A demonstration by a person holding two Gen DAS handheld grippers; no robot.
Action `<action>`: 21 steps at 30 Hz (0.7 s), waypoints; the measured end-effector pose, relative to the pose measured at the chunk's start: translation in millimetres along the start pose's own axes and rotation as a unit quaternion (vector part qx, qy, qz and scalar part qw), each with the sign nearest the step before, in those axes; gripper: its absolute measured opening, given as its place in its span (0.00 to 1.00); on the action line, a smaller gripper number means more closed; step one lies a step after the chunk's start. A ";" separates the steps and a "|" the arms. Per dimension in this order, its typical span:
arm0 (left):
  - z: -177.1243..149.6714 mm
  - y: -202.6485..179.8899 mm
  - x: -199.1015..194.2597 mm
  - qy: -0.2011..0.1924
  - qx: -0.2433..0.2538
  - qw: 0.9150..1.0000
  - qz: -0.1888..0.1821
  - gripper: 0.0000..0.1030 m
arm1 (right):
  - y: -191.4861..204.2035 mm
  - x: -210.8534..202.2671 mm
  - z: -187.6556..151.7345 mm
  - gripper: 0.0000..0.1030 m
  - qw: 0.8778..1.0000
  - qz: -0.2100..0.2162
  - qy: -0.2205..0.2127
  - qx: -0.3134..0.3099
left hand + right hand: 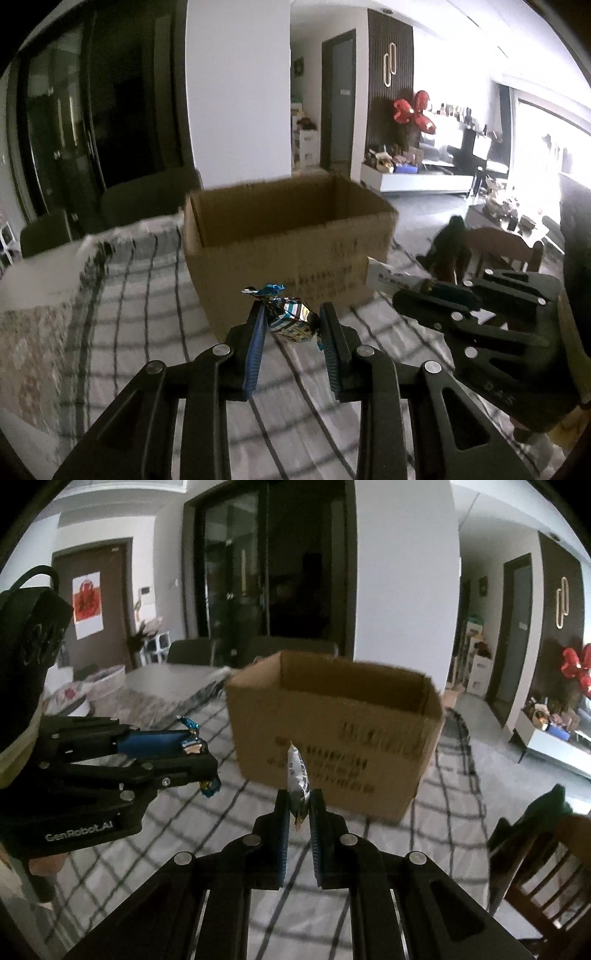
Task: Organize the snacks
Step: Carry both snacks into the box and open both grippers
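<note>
Left tongs [291, 325] clamped on a shiny blue-and-silver foil-wrapped candy [290, 319] — twisted wrapper end sticks up past the left blue pad [255, 354]. Candy is off the worktop, held in front of the open brown cardboard box [291, 236].

Right tongs [299, 812] clamped on a slim white snack sachet with dark print [297, 779] — it stands roughly upright between the pads, top end poking above the fingertips, also short of the box [332, 731].

Box sits on the worktop with a white cloth with dark grid lines [147, 295], flaps open, print on its near face. Interior bottom not visible from either view.

Both tongs side by side, near each other, apart. Wooden chair [546, 867] at right edge.
</note>
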State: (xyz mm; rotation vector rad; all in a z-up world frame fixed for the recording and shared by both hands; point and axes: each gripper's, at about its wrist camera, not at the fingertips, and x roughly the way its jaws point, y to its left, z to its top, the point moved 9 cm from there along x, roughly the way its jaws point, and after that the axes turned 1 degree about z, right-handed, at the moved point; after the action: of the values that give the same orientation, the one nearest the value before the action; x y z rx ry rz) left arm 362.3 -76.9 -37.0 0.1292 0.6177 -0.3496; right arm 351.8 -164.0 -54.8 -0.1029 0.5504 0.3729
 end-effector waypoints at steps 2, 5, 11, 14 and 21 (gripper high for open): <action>13.0 3.3 3.4 -0.009 0.001 1.000 0.005 0.29 | -6.6 1.1 11.2 0.11 1.000 -0.007 -0.011 0.005; 33.3 8.3 11.8 -0.018 0.004 1.000 0.013 0.29 | -15.0 3.4 26.0 0.11 1.000 -0.014 -0.024 0.014; 68.6 18.6 31.2 -0.024 -0.002 1.000 0.018 0.29 | -33.9 12.8 57.7 0.11 0.999 -0.026 -0.042 0.022; 80.3 24.6 46.3 -0.018 -0.009 1.000 0.017 0.29 | -44.6 22.4 70.7 0.11 0.998 -0.033 -0.043 0.026; 90.0 35.6 86.4 0.008 -0.022 0.999 0.026 0.30 | -68.4 47.8 83.2 0.11 0.997 -0.052 -0.031 0.040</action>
State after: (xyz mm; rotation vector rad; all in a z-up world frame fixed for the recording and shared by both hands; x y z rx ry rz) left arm 489.5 -87.9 -14.3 0.1064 0.6371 -0.2849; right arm 455.8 -196.1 -9.7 -0.0422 0.4968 0.2514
